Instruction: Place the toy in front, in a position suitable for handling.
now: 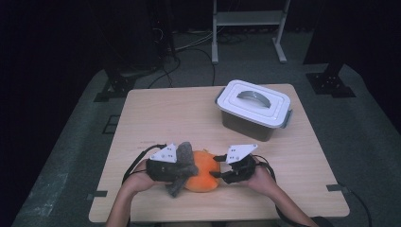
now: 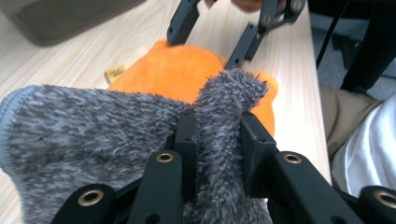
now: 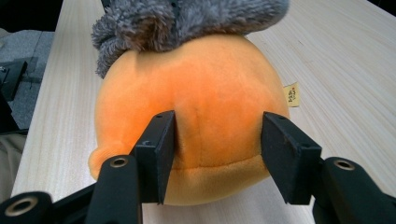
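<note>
orange plush toy is straddled by right gripper, jaws partly open at its sides | grey fuzzy cloth is pinched in left gripper

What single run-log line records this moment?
left gripper: shut on fuzzy grey cloth | right gripper: jaws astride round orange plush toy | white-lidded plastic box: closed
</note>
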`<state>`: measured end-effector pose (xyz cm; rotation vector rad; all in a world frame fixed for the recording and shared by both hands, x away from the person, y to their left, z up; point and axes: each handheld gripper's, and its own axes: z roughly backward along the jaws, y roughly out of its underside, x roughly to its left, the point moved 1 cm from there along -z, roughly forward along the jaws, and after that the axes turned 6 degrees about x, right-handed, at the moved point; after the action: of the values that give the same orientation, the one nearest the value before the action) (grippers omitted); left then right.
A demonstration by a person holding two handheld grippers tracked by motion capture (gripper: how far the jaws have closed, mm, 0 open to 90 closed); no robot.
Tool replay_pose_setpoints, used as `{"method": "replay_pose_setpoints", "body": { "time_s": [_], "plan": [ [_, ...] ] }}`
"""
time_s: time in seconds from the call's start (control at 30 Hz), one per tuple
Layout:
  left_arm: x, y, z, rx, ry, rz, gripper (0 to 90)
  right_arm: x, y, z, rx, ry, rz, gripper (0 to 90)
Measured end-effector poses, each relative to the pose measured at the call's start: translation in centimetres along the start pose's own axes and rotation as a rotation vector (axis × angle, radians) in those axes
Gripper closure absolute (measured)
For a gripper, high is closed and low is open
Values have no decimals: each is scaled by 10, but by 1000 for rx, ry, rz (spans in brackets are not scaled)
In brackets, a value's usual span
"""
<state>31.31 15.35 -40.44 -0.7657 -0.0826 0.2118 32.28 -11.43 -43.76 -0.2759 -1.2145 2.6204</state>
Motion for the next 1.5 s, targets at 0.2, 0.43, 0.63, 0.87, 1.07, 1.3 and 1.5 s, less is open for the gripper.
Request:
{"method": "replay_pose_setpoints", "body": {
  "time_s": [0.2, 0.43, 0.63, 0.87, 1.07, 1.3, 1.5],
  "plan": [
    [-8, -10, 1, -30, 24, -41, 720, 0, 0, 0, 5, 0, -12, 444],
    [-17, -19, -19, -5, 59, -89, 710, 1, 0, -1, 12, 0, -8, 438],
    [-10, -14, -16, 20, -3, -55, 724, 1, 0, 5, -5, -2, 3, 435],
    [-3, -8, -10, -42, -38, 2, 724, 17, 6, 12, -5, -63, 105, 377],
    [0, -8, -10, -50, -63, 27, 723, 27, 6, 3, -7, 1, 143, 398],
    [0, -9, -14, -43, -57, 36, 723, 25, 1, -4, 10, 87, 103, 573],
    [-2, -16, -11, -53, -53, 35, 726, 20, -3, 0, 26, 42, 38, 747]
  ]
}}
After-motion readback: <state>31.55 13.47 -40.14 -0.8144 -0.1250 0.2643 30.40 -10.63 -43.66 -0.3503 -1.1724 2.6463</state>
